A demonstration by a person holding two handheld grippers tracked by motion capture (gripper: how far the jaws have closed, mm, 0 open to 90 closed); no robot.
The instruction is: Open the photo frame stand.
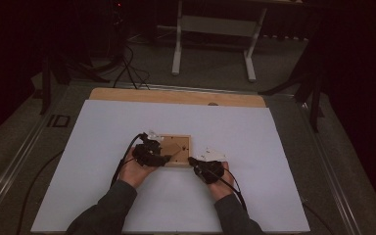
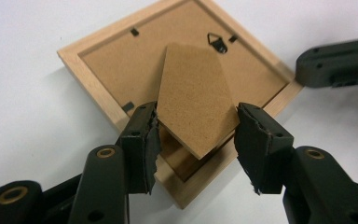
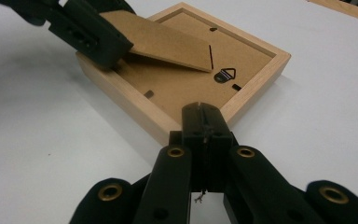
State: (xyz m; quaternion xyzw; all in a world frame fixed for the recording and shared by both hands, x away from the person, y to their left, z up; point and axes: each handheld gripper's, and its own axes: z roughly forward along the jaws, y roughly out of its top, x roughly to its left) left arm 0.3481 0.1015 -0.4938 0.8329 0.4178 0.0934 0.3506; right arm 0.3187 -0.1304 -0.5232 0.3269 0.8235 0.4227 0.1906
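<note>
A light wooden picture frame (image 1: pixel 178 147) lies face down on the white sheet, its brown backing board (image 2: pixel 107 60) up. The backing's stand flap (image 2: pixel 193 88) is raised at an angle, and my left gripper (image 2: pixel 196 126) is shut on its two side edges near the free end. In the right gripper view the same flap (image 3: pixel 168 44) slopes up into the left gripper (image 3: pixel 107 46). My right gripper (image 3: pixel 201 112) is shut with nothing in it, its tips resting against the frame's near corner (image 3: pixel 256 88). A small metal hanger (image 3: pixel 223 74) sits on the backing.
The white sheet (image 1: pixel 127 196) covers most of the table, with a wooden strip (image 1: pixel 176 96) showing at the far edge. Beyond the table stand a white table frame (image 1: pixel 215 44) and cables (image 1: pixel 127 68) on the floor. Both forearms come in from the bottom edge.
</note>
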